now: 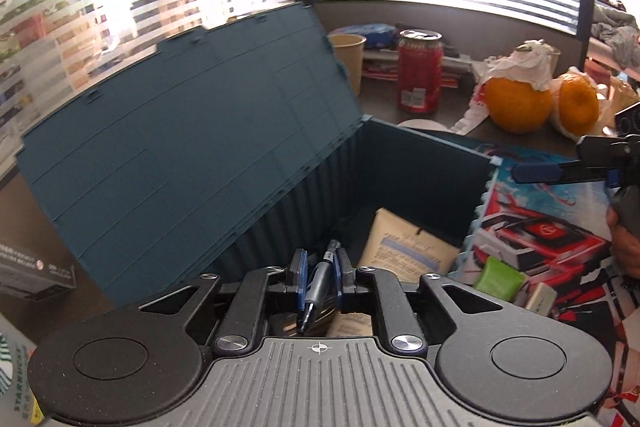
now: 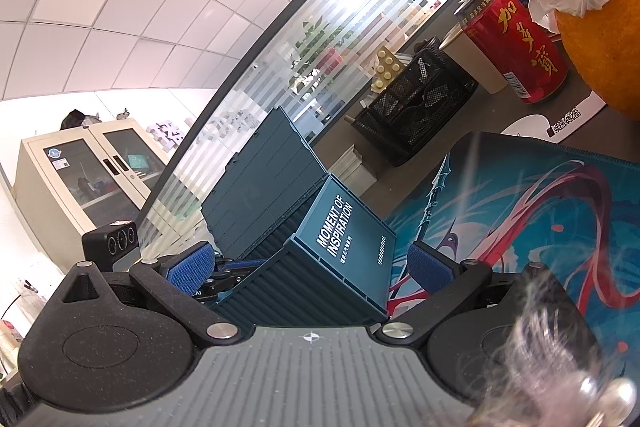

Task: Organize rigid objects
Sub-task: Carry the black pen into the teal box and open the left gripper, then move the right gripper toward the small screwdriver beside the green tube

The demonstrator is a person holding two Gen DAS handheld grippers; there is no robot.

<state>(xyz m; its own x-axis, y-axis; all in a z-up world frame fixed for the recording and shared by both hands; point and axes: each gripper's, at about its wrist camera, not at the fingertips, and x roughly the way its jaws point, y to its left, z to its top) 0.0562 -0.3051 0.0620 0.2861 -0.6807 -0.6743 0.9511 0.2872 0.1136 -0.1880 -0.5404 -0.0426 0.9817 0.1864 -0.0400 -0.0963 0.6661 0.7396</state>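
A dark teal storage box stands open with its lid leaning back. My left gripper is shut on a black and grey marker pen and holds it over the box's inside. A beige paper packet lies on the box floor. My right gripper is open and empty beside the box's end wall, which reads "MOMENT OF INSPIRATION". It also shows at the right edge of the left wrist view.
A printed desk mat lies right of the box, with a green tube and a white block. Behind stand a red can, a paper cup, two oranges and a black mesh organizer.
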